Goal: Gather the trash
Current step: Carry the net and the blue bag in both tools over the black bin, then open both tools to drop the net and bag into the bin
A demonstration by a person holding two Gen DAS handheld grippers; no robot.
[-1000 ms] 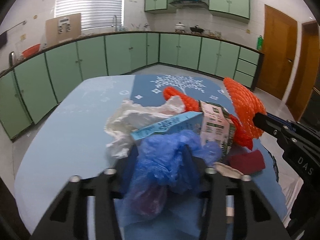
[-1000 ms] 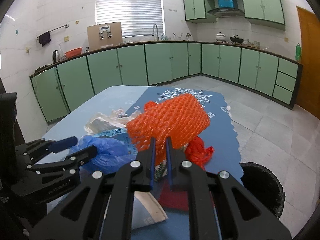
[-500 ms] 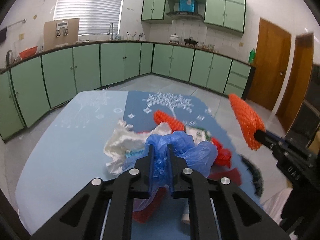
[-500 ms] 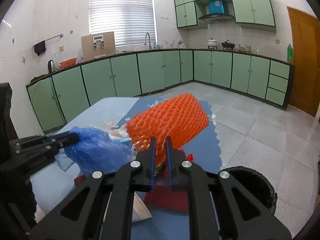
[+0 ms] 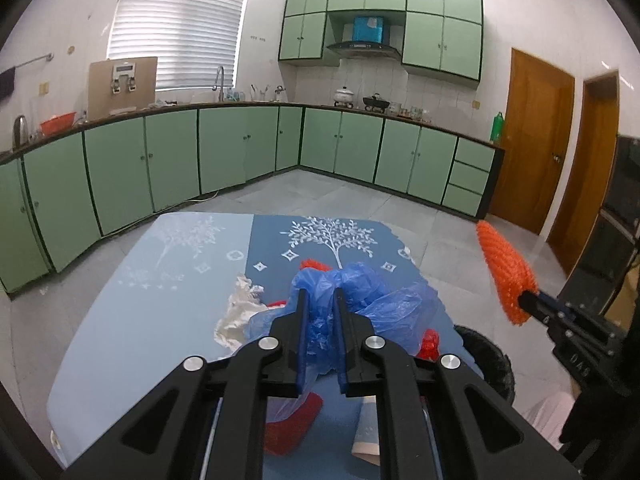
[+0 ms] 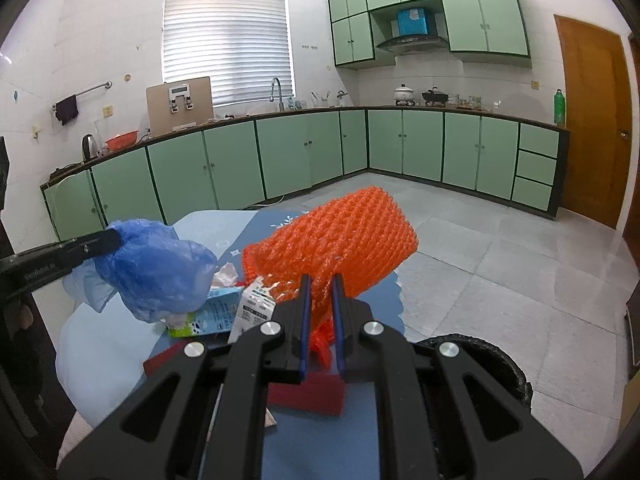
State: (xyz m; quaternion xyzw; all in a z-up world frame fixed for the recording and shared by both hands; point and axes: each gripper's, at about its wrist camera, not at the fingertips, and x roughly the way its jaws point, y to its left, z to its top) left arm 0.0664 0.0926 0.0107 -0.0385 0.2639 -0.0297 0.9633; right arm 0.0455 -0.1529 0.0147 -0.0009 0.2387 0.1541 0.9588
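Observation:
My left gripper (image 5: 320, 300) is shut on a crumpled blue plastic bag (image 5: 384, 304), held up above the blue table (image 5: 132, 320). In the right wrist view that blue bag (image 6: 156, 272) hangs at the left from the left gripper (image 6: 114, 240). The right gripper (image 6: 320, 284) is shut on an orange foam net (image 6: 344, 240), lifted over the table's right side. The same orange net (image 5: 506, 272) shows at the right of the left wrist view. On the table lie a white crumpled wrapper (image 5: 238, 316), milk cartons (image 6: 224, 312) and a red piece (image 6: 308, 394).
A black trash bin (image 6: 492, 356) stands on the floor by the table's right edge, also visible as a bin (image 5: 488, 360) in the left wrist view. Green cabinets (image 5: 168, 160) line the far walls. Wooden doors (image 5: 536, 140) are at the right. Grey tiled floor lies beyond the table.
The left gripper closed on the blue bag and lifted it off the pile. The right gripper rose and moved rightward with the orange net, away from the pile.

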